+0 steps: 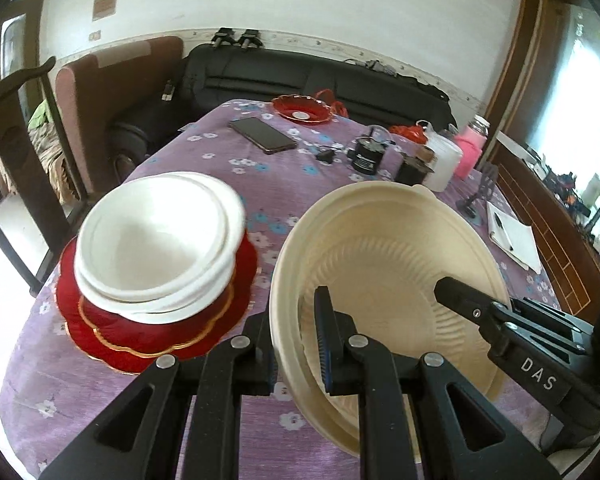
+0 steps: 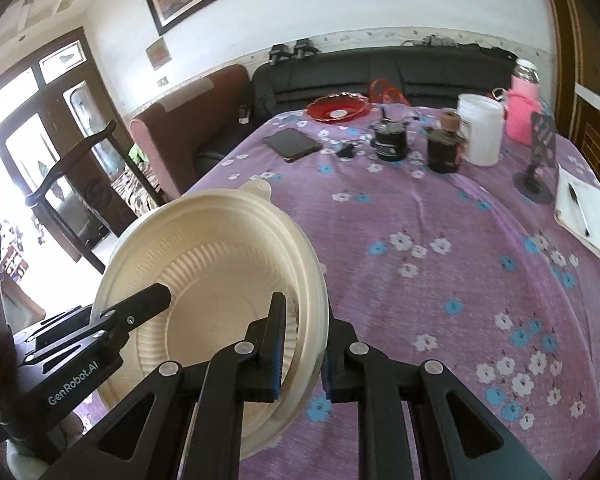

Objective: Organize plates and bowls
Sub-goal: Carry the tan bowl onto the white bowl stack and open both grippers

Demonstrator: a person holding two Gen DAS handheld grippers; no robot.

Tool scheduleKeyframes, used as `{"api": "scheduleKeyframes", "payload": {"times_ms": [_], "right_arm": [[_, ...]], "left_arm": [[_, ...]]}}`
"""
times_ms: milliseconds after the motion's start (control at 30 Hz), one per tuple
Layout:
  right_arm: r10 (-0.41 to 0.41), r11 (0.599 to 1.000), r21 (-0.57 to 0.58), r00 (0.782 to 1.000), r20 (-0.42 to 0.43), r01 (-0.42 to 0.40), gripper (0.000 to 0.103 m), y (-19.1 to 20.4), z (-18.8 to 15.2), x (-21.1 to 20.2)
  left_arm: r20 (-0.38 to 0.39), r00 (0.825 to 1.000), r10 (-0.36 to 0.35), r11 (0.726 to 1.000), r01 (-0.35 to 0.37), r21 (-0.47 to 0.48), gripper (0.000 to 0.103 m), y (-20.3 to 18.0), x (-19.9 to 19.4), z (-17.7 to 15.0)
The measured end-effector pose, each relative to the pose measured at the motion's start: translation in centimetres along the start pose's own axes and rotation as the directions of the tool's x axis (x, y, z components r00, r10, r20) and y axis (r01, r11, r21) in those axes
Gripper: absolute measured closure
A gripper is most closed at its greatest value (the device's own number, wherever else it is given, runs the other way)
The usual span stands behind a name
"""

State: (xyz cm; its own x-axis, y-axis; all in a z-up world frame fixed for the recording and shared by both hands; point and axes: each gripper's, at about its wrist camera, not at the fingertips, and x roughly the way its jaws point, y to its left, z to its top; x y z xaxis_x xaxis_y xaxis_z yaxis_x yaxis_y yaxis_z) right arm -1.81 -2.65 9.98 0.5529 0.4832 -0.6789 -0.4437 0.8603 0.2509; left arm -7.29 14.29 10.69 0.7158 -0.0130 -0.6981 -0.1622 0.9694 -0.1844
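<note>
A stack of cream plates (image 1: 384, 264) is held above the purple flowered tablecloth (image 1: 300, 184). My left gripper (image 1: 298, 344) is shut on its left rim. My right gripper (image 2: 302, 344) is shut on its right rim; the plates show in the right wrist view (image 2: 204, 256), and the right gripper's finger reaches into the left wrist view (image 1: 460, 298). To the left, stacked white bowls (image 1: 156, 236) sit on red scalloped plates (image 1: 148, 340). A small red plate (image 1: 302, 109) lies at the table's far edge.
A phone (image 1: 262, 135), dark jars (image 1: 368, 154), a white container (image 1: 444, 160), a pink bottle (image 1: 470, 148) and a notepad with pen (image 1: 512, 236) lie at the back and right. A black sofa (image 1: 300, 76) and a chair (image 1: 16, 128) stand beyond the table.
</note>
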Motion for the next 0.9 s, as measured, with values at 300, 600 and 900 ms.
{"api": "scheduleKeyframes", "payload": {"times_ms": [300, 600, 900], "right_arm": [[-0.001, 0.998, -0.063, 1.000, -0.008, 0.001, 0.087, 3.8, 0.8, 1.4], [0.021, 0.989, -0.144, 1.000, 0.021, -0.018, 0.087, 8.9, 5.2, 2.2], [0.071, 0.979, -0.192, 0.997, 0.016, -0.067, 0.086, 15.0, 10.1, 4.9]], "left_arm": [[0.014, 1.000, 0.022, 0.998, -0.022, -0.057, 0.088, 3.1, -0.3, 0.3], [0.093, 0.992, 0.082, 0.995, -0.076, -0.067, 0.088, 6.8, -3.2, 3.8], [0.185, 0.953, 0.240, 0.971, -0.236, -0.048, 0.088, 10.9, -4.8, 8.6]]}}
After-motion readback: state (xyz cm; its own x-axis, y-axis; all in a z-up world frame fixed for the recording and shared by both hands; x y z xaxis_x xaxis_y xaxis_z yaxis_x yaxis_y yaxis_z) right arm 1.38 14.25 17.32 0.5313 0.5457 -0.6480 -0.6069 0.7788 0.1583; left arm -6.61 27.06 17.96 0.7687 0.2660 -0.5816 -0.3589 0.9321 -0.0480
